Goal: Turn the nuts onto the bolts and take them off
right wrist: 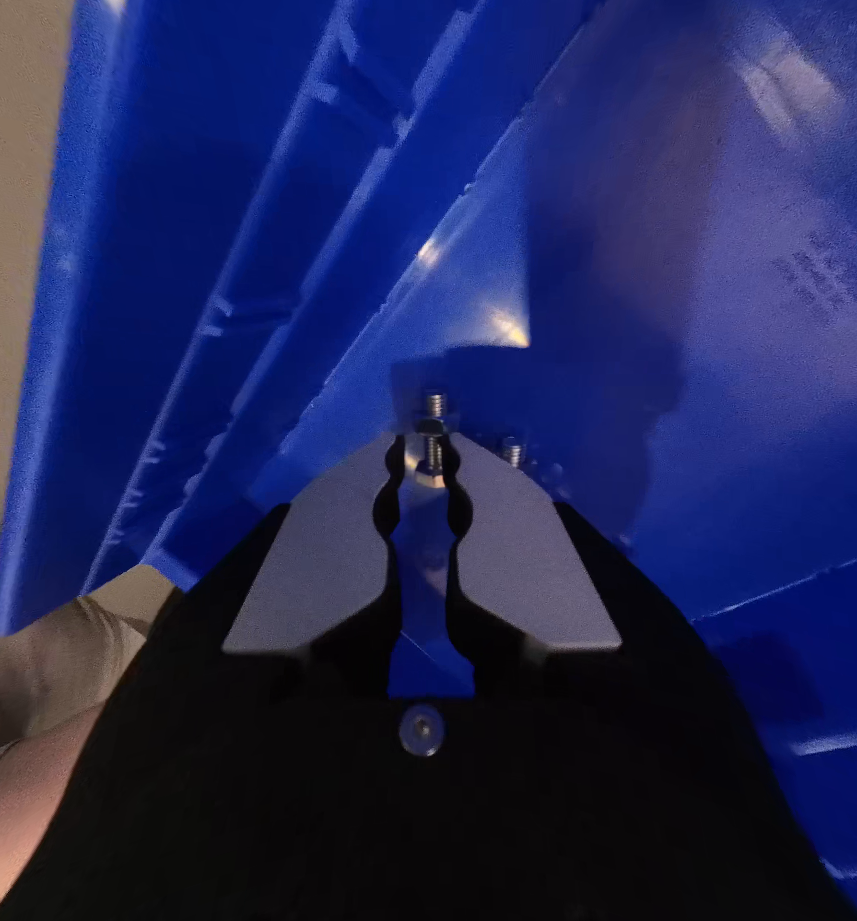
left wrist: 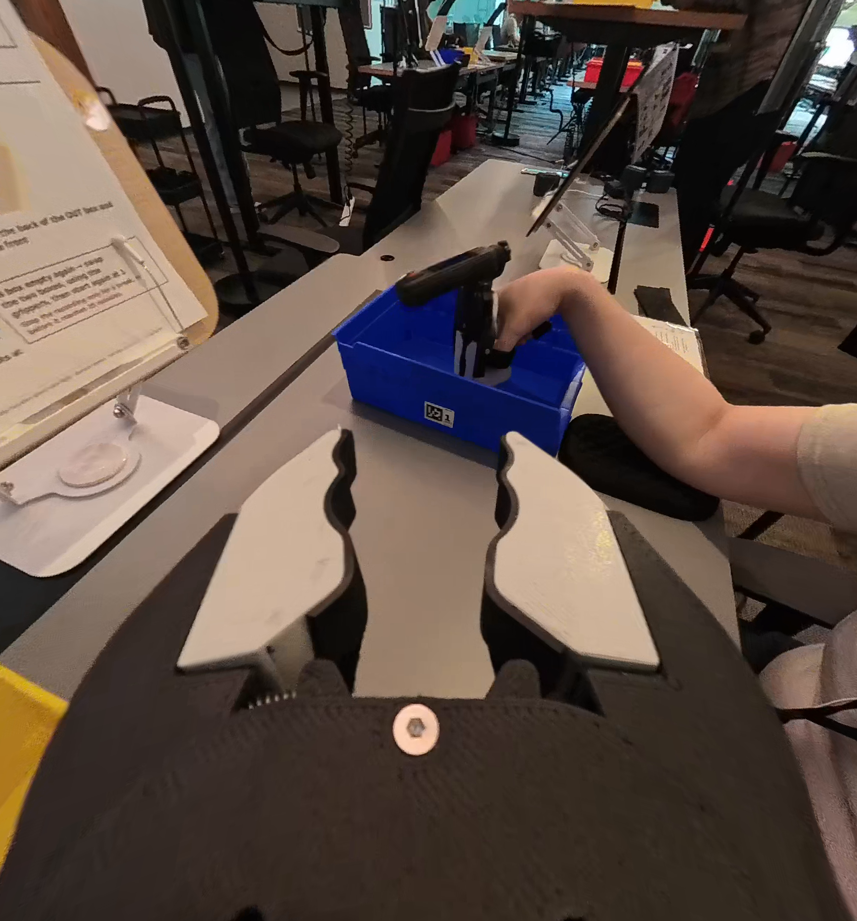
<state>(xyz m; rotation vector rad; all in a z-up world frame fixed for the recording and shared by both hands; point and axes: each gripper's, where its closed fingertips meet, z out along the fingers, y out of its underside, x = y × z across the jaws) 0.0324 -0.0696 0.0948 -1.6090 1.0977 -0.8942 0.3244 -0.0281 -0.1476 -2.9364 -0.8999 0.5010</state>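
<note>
My right gripper reaches down into the blue bin and is shut on a small steel bolt near the bin's floor. A nut sits on that bolt's thread just past the fingertips. A second bolt stands just to the right. In the left wrist view the right gripper points down into the same blue bin, held by a hand. My left gripper is open and empty, low over the grey table just in front of the bin.
A paper instruction sign on a white stand is at the left. A yellow bin's corner is at the lower left. A black pad lies right of the blue bin, under the person's forearm. Another tilted stand is behind. About 40 cm separates my left fingertips from my right.
</note>
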